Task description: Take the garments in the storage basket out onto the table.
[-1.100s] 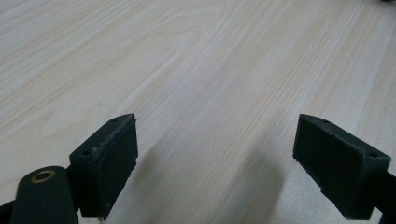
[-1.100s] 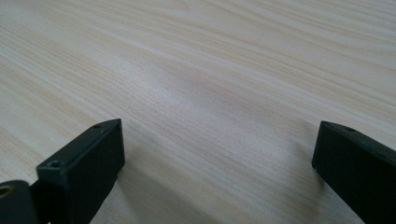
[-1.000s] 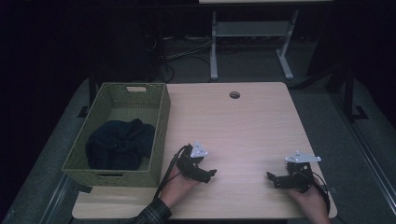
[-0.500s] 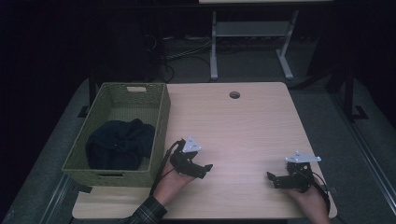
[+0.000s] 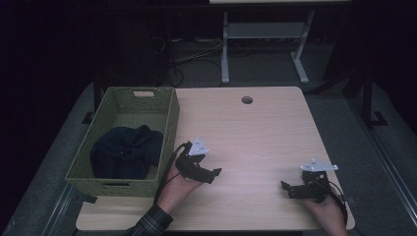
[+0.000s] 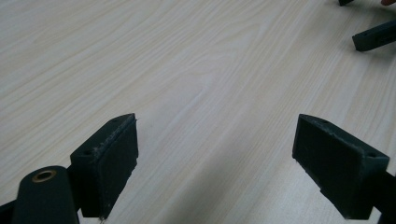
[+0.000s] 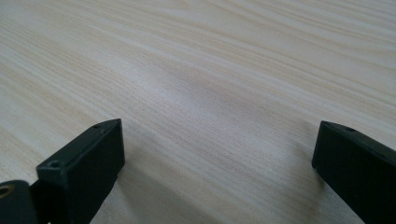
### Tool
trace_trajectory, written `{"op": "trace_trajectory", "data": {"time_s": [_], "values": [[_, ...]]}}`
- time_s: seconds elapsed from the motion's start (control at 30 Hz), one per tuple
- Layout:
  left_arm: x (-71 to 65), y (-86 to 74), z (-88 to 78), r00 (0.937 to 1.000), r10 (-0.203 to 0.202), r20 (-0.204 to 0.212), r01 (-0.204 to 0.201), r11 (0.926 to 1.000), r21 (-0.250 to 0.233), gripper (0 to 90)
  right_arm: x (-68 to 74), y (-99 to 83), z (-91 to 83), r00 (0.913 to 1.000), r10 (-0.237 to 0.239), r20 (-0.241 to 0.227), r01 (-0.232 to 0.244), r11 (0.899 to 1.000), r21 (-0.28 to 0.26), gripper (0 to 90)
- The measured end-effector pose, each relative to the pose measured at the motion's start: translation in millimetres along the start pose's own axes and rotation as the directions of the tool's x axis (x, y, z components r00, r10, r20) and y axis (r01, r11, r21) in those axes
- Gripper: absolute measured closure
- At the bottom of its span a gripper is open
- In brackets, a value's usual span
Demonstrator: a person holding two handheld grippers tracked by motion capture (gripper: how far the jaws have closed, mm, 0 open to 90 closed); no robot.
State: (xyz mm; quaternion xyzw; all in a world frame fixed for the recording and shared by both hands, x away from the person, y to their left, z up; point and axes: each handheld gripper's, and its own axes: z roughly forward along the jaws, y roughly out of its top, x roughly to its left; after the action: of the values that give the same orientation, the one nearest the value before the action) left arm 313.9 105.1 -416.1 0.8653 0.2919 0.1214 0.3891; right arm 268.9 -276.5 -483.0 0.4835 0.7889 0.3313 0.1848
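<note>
The left gripper (image 5: 206,173) sits low over the near-left part of the worktop (image 5: 255,132), held by the person's left hand (image 5: 178,186), whose plaid sleeve (image 5: 150,223) enters from the bottom edge; its jaws point right across the wood and stand wide apart with nothing between them, as the left gripper view shows over bare wood grain. The right gripper (image 5: 291,189) rests near the front right corner in the right hand (image 5: 325,209), its jaws pointing left toward the other gripper, also spread wide and empty; its jaw tips show at the top right of the left gripper view. The two grippers are well apart. Just beside the left gripper, on the worktop's left side, stands a green woven basket (image 5: 169,125), and a crumpled dark cloth (image 5: 125,152) lies inside it, toward its near end.
</note>
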Motion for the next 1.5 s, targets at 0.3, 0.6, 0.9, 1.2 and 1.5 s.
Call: {"op": "trace_trajectory", "data": {"time_s": [0.3, 0.6, 0.9, 1.2, 1.5], "values": [[2.9, 10.6, -10.7, 1.0, 0.004, 0.003, -0.004, 0.9999, -0.01, 13.8, 0.0, 0.0, 0.0, 1.0, 0.0, 0.0, 0.0, 1.0, 0.0, 2.0], [4.9, 15.4, -15.8, 0.9998, 0.008, 0.02, -0.008, 1.0, -0.003, 13.8, 0.1, 0.0, 0.0, 1.0, 0.002, 0.0, -0.002, 1.0, 0.0, 2.0], [7.3, 22.9, -20.6, 0.9997, 0.015, 0.018, -0.015, 0.9999, -0.006, 13.8, 0.0, 0.0, -0.1, 1.0, -0.001, -0.002, 0.001, 1.0, 0.0, 2.0], [13.0, 29.7, -26.6, 0.9996, 0.016, 0.023, -0.016, 0.9998, -0.009, 13.8, 0.1, 0.0, -0.2, 1.0, 0.0, -0.002, 0.0, 1.0, 0.0, 2.0], [22.8, 36.9, -31.0, 0.9988, 0.025, 0.042, -0.025, 0.9996, -0.01, 14.0, 0.0, 0.0, -0.1, 1.0, -0.002, -0.001, 0.002, 1.0, 0.0, 2.0]]}}
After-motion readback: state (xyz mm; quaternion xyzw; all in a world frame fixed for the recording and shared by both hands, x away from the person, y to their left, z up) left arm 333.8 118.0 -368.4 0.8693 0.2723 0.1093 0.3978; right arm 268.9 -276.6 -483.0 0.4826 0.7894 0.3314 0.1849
